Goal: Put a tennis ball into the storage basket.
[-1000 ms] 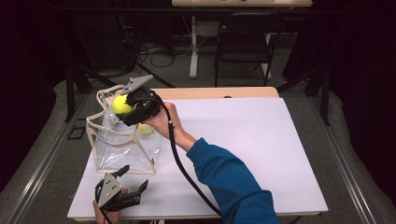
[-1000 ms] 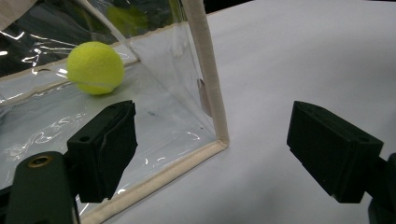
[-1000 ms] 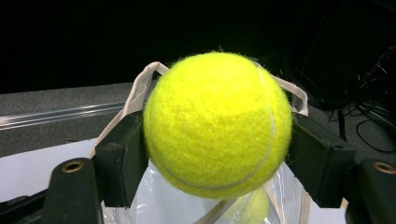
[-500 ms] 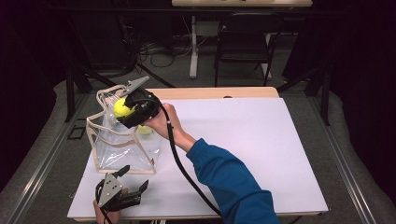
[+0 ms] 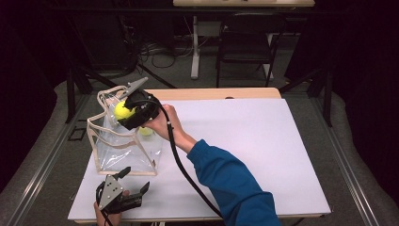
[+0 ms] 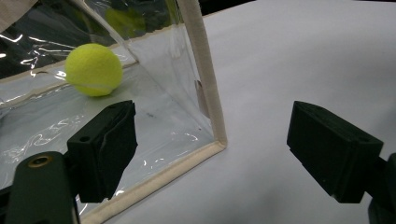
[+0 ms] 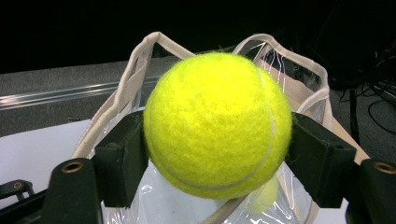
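Observation:
A clear plastic bag [image 5: 120,146] with cream trim and handles stands on the left of the white table [image 5: 244,141]. Over its open top my right gripper [image 5: 123,111] is shut on a yellow tennis ball [image 7: 217,123], the bag's handles [image 7: 140,56] just beyond it. Another tennis ball [image 6: 93,69] lies on the bag's bottom, visible through the wall [image 5: 146,131]. My left gripper [image 5: 132,181] rests open near the table's front left corner, its jaws on either side of the bag's near corner seam [image 6: 205,88], with nothing between them.
A black cable [image 5: 181,165] trails from the right gripper along the blue sleeve [image 5: 230,183]. Beyond the table stand a chair [image 5: 247,44] and a desk leg [image 5: 194,47] on grey floor, with dark curtains at both sides.
The right gripper with its ball has shifted slightly toward the bag's far left over its mouth. The left gripper has stayed put.

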A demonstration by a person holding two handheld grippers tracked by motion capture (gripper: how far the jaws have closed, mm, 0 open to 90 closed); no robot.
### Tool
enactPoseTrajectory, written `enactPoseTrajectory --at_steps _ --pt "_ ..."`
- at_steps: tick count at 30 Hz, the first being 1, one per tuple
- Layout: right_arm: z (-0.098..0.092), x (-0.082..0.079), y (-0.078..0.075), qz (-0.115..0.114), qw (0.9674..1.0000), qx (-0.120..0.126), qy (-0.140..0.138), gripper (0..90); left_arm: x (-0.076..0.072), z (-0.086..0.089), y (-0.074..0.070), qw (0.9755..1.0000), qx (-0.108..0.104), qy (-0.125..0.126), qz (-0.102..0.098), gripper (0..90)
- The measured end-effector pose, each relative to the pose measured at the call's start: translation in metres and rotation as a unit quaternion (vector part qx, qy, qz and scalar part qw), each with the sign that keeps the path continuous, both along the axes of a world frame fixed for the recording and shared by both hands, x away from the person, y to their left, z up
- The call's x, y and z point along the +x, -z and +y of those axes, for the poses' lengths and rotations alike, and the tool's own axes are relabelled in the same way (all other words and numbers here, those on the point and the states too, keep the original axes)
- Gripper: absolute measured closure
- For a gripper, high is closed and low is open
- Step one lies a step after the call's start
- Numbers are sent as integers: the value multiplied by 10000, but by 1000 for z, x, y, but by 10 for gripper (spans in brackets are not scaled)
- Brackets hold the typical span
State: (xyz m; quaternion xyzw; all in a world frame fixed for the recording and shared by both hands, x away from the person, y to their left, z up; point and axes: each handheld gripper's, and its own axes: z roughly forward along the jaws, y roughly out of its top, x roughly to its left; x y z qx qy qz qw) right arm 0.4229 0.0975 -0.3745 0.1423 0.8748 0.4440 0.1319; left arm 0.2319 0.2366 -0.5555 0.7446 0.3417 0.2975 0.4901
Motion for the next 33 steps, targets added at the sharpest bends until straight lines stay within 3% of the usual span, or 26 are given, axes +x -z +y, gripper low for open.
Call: enactPoseTrajectory --at_steps 17,19,21,23,33 --pt "6 1 6 40 9997 -233 -64 253 0 0 0 10000 -9 -9 0 162" --pt "4 1 7 54 9999 -135 -6 220 0 1 0 10000 -8 -6 -4 162" --pt "-1 -1 4 -54 9997 168 144 123 -1 1 0 10000 -33 -10 -10 162" --pt "-8 0 0 32 9993 373 74 110 0 2 0 10000 -25 -8 -7 162" --pt "-45 1 1 244 9985 492 35 31 0 0 0 10000 7 -7 11 162"
